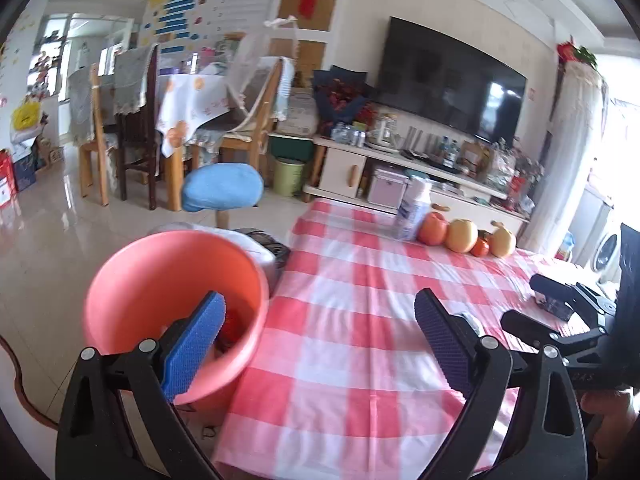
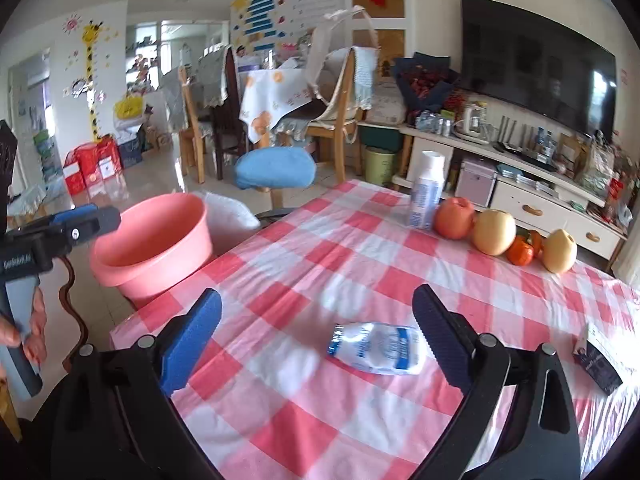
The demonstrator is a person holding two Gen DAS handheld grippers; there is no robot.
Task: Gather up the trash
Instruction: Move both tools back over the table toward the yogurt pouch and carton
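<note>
Count on the bench (image 2: 304, 412): 2 bottles, one upright bottle (image 2: 427, 190) and one crushed bottle (image 2: 376, 347) lying on its side. Fruit: 1 apple (image 2: 455, 217), 2 pears, a big pear (image 2: 494, 231) and a small pear (image 2: 559, 250), plus small orange fruit (image 2: 521, 251), at least 1, maybe 2, partly hidden. 1 dark card (image 2: 600, 364) at the right edge. Off the bench: 1 pink basin (image 2: 154, 240), 1 blue stool (image 2: 275, 168), 1 green bin (image 2: 378, 165), 1 TV (image 2: 536, 62). Grippers: 2, a left gripper (image 1: 316, 334) and a right gripper (image 2: 318, 334).
</note>
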